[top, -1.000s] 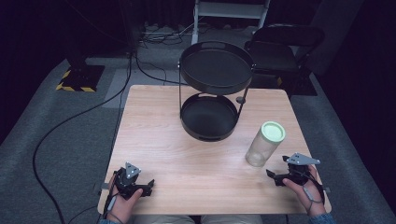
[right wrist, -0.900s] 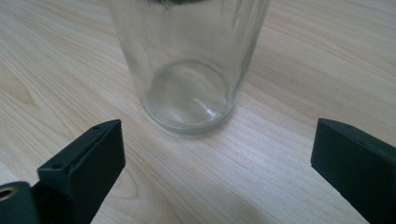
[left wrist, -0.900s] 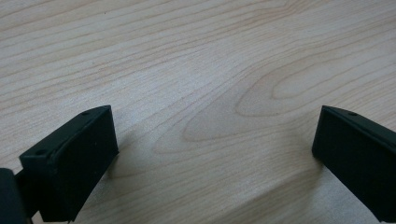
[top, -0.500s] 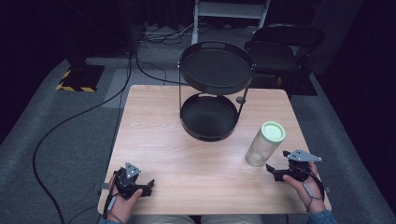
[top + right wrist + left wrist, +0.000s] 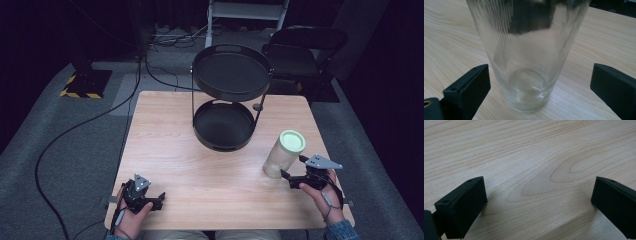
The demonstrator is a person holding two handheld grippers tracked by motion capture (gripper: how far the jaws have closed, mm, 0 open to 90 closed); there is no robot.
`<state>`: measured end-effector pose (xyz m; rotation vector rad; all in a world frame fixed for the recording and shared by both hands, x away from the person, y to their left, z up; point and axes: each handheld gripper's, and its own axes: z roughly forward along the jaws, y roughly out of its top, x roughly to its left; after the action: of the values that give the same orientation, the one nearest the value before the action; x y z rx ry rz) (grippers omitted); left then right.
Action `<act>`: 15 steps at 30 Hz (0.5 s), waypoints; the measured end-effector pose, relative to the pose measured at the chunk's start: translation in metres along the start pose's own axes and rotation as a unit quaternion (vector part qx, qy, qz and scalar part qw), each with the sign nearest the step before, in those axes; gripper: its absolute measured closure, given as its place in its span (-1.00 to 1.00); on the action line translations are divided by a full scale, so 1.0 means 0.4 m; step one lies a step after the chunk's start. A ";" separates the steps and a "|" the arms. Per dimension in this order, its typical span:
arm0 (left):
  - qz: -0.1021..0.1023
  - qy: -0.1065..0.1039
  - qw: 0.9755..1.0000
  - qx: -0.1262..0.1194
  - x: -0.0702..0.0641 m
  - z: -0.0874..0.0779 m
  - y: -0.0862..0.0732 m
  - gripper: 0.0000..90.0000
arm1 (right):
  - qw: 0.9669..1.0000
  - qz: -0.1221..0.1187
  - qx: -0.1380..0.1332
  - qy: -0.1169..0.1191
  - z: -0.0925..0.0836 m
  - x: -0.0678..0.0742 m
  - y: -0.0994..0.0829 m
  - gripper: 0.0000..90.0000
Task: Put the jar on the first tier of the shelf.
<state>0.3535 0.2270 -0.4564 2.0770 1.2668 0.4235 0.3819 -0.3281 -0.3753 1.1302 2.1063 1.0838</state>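
Your right gripper [image 5: 539,92] has its jaws spread wide around the base of the glass jar [image 5: 529,55], lower right of the surface [image 5: 200,175]. Centre it, then squeeze gently. Left gripper [image 5: 536,205] idles, jaws spread.

no words, brands or numbers can be read on anything here. the glass jar [image 5: 283,155] with its pale green lid has no label that i can make out, and close up in the right gripper view its wall [image 5: 529,50] is plain and clear. the bench [image 5: 170,150] shows bare wood grain. the one sign-like mark is a yellow and black striped edge [image 5: 77,93] on a dark base on the floor, possibly hazard tape.
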 end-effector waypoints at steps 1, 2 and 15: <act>0.000 0.000 1.000 0.000 0.000 0.000 0.000 -1.00 | 1.000 0.000 -0.003 0.000 0.001 0.001 0.003 -0.94; 0.000 0.000 1.000 0.000 0.000 0.000 0.000 -1.00 | 1.000 0.001 -0.005 0.000 0.002 0.002 0.005 -0.94; 0.000 0.000 1.000 0.000 0.000 0.000 0.000 -1.00 | 0.999 0.001 -0.032 0.007 0.027 0.013 0.024 -0.94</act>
<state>0.3535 0.2269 -0.4564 2.0767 1.2669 0.4238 0.3912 -0.3161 -0.3738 1.0976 2.0670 1.1537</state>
